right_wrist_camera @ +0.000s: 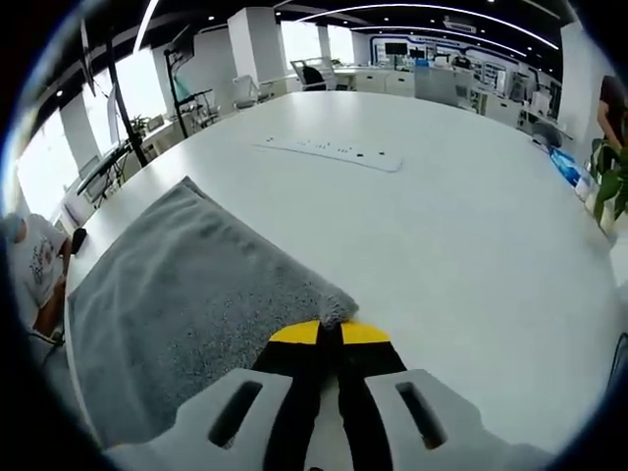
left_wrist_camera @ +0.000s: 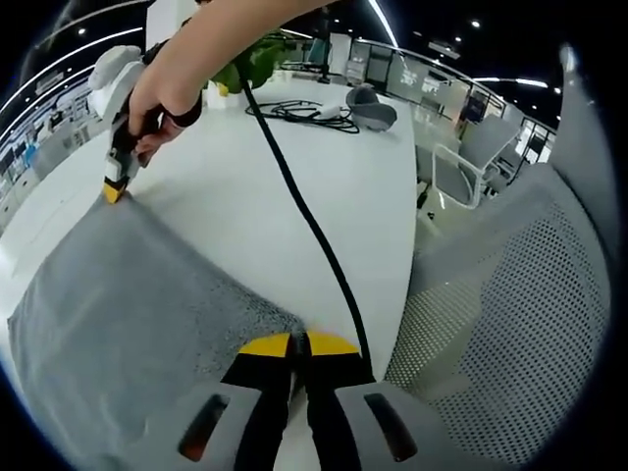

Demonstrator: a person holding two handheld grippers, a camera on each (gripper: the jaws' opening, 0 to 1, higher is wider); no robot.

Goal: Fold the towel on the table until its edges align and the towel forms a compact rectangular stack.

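Left gripper view: the left gripper [left_wrist_camera: 299, 345] rises from the bottom centre, yellow-tipped jaws pressed together on the near corner of the grey towel [left_wrist_camera: 128, 299]. The towel spreads from the jaws toward the lower left of the frame, lying flat on the white table [left_wrist_camera: 255, 186]. At the upper left the right gripper [left_wrist_camera: 115, 186], held by a hand [left_wrist_camera: 157, 108], pinches the towel's far corner, tip down on the cloth. A black cable [left_wrist_camera: 314, 231] runs from the upper centre down to the jaws, just right of the towel. A mesh chair [left_wrist_camera: 510, 324] sits at the right. Right gripper view: the right gripper [right_wrist_camera: 329, 334] at bottom centre, jaws closed on a bunched towel corner. The towel [right_wrist_camera: 186, 294] extends to the left and upper left across the table [right_wrist_camera: 442, 226]. A power strip [right_wrist_camera: 334, 150] lies well beyond, upper centre. A person [right_wrist_camera: 29, 265] sits at the left edge.
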